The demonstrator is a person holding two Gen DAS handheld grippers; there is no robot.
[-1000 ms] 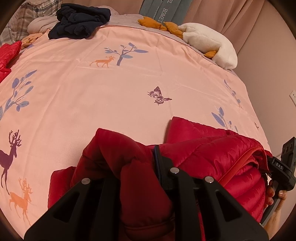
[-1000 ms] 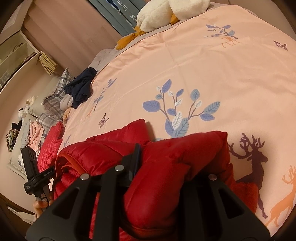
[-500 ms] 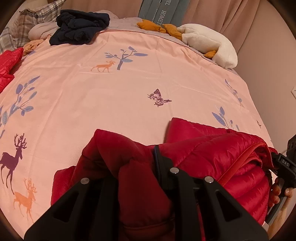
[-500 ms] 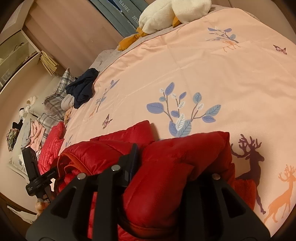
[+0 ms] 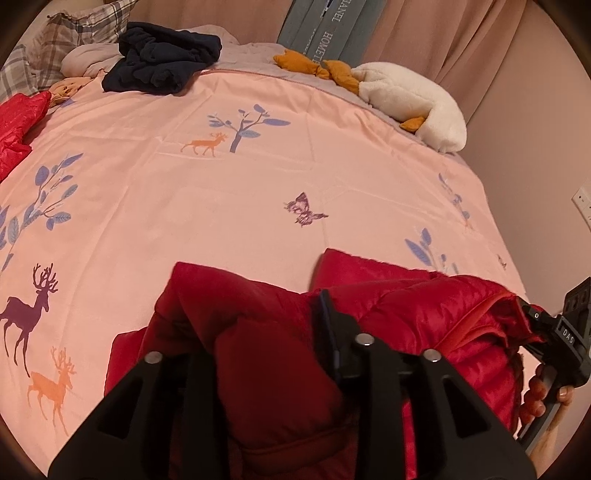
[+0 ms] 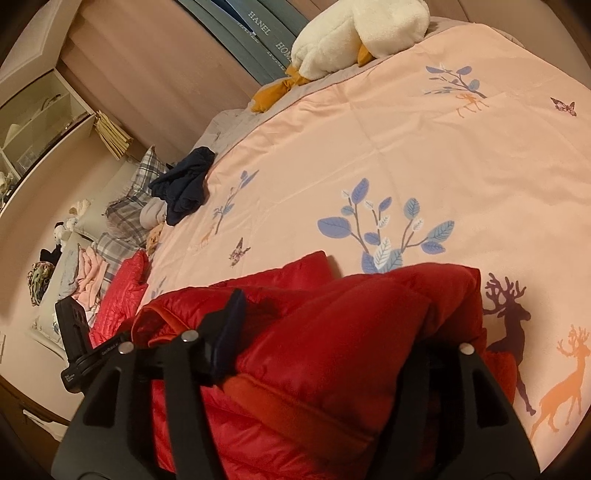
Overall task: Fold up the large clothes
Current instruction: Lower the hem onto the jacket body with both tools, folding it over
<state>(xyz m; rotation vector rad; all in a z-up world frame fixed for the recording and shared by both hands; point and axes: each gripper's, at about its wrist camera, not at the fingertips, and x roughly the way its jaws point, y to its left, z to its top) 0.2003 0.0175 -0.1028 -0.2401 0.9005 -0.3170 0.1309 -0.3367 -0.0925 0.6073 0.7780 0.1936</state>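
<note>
A red puffer jacket point(image 5: 406, 314) lies folded at the near edge of the pink bed cover point(image 5: 221, 203). My left gripper point(image 5: 258, 332) has a thick upright fold of it between its jaws; they are opening, and the fabric still fills the gap. In the right wrist view the jacket point(image 6: 332, 332) bulges between the jaws of my right gripper point(image 6: 343, 325), which are opening wide. Its left finger point(image 6: 229, 321) stands off the fabric; the right finger is hidden under the fold. A hand point(image 5: 543, 391) holds the right tool at the jacket's far end.
A navy garment point(image 5: 162, 62), plaid pillows point(image 5: 74, 33) and a white plush toy point(image 5: 406, 99) sit along the far end of the bed. Another red garment point(image 5: 14, 125) lies at the left edge. A shelf unit point(image 6: 37, 122) stands beyond the bed.
My right gripper's jaws have spread clearly wider around the fold, and its left finger has come off the fabric. The left jaws have parted a little. The jacket has stayed in place.
</note>
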